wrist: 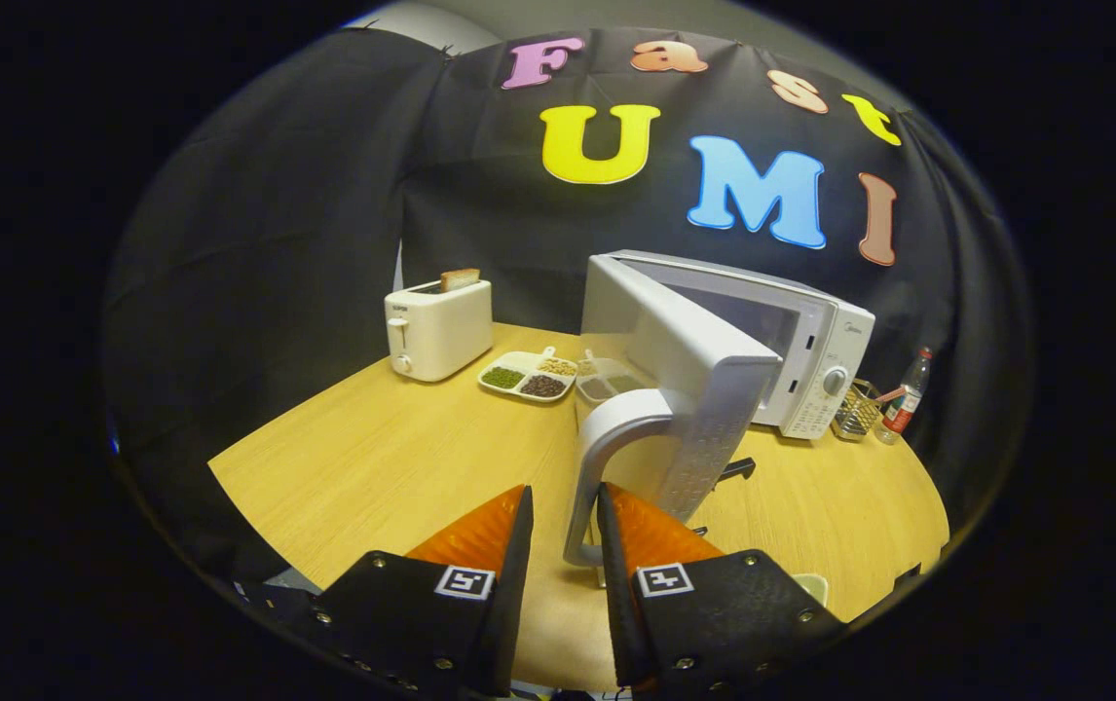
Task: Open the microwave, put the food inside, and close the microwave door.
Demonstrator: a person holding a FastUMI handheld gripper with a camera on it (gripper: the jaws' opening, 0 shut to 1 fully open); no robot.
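Observation:
The white microwave (811, 341) stands at the back right of the wooden table (392, 458). Its door (685, 380) is swung wide open toward me, edge-on, so most of the cavity is hidden behind it. The door's curved grey handle (607, 419) runs down between my fingers. My gripper (566, 495) is open, with a finger on each side of the handle's lower end and a gap still showing on the left side. A white divided plate (529, 377) of beans and grains lies beyond the fingers, to the left of the door. A clear container (602, 382) sits beside it.
A white toaster (438, 329) with a slice of bread stands at the back left. A wire basket (855, 411) and a small bottle (907, 394) sit right of the microwave. A pale rim (811, 586) shows by the right finger, and a dark object (738, 470) lies under the door.

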